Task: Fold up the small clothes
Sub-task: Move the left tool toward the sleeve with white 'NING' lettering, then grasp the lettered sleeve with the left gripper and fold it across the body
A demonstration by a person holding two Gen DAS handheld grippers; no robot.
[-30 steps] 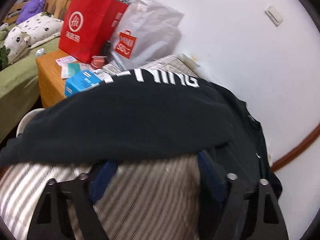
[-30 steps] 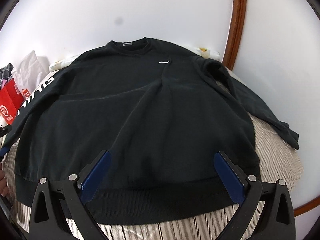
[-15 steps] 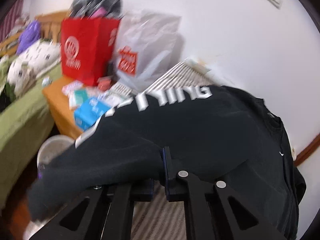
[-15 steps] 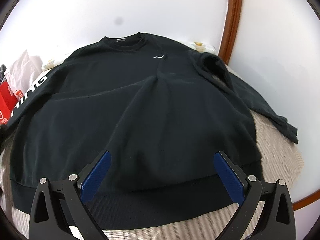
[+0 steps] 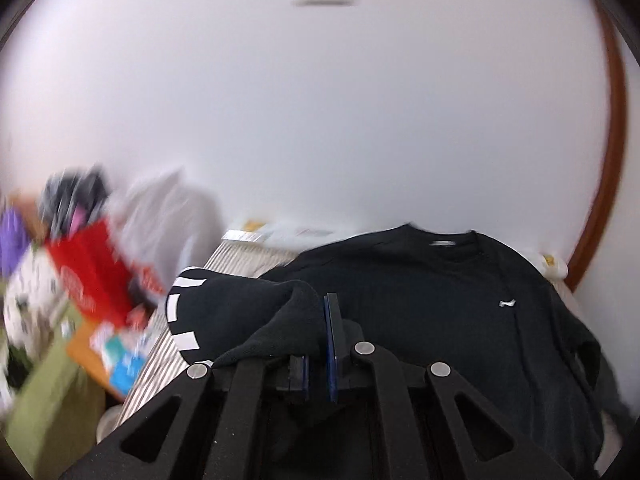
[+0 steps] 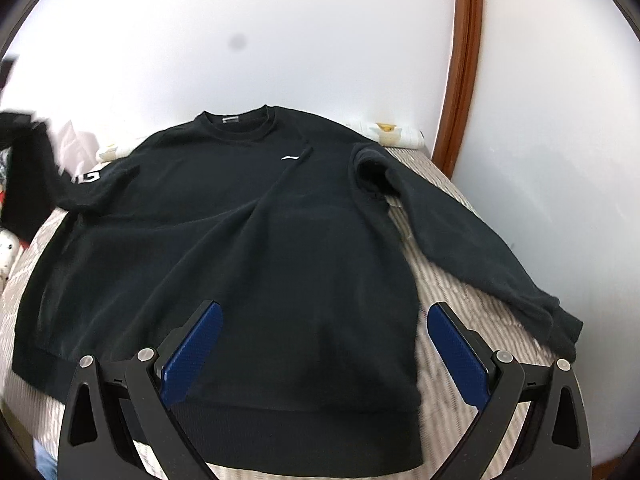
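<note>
A black sweatshirt (image 6: 248, 240) lies face up on a striped bed cover (image 6: 460, 292), collar toward the wall. My left gripper (image 5: 320, 320) is shut on the cuff end of the sweatshirt's left sleeve (image 5: 248, 308), the one with white lettering, and holds it lifted over the body (image 5: 440, 300). In the right wrist view that raised sleeve (image 6: 28, 172) shows blurred at the far left. My right gripper (image 6: 320, 324) stands open above the hem, nothing between its blue pads (image 6: 192, 352). The other sleeve (image 6: 480, 248) lies stretched out to the right.
A white wall runs behind the bed, with a brown wooden trim (image 6: 460, 60) at the right. Left of the bed are a red paper bag (image 5: 92, 276), a grey plastic bag (image 5: 164, 216), a cluttered wooden nightstand (image 5: 92, 348) and a green-covered bed (image 5: 48, 400).
My left gripper went from open at the sleeve to shut on it, then lifted it up and across toward the sweatshirt's body, rolling as it went. My right gripper shifted a little, still open.
</note>
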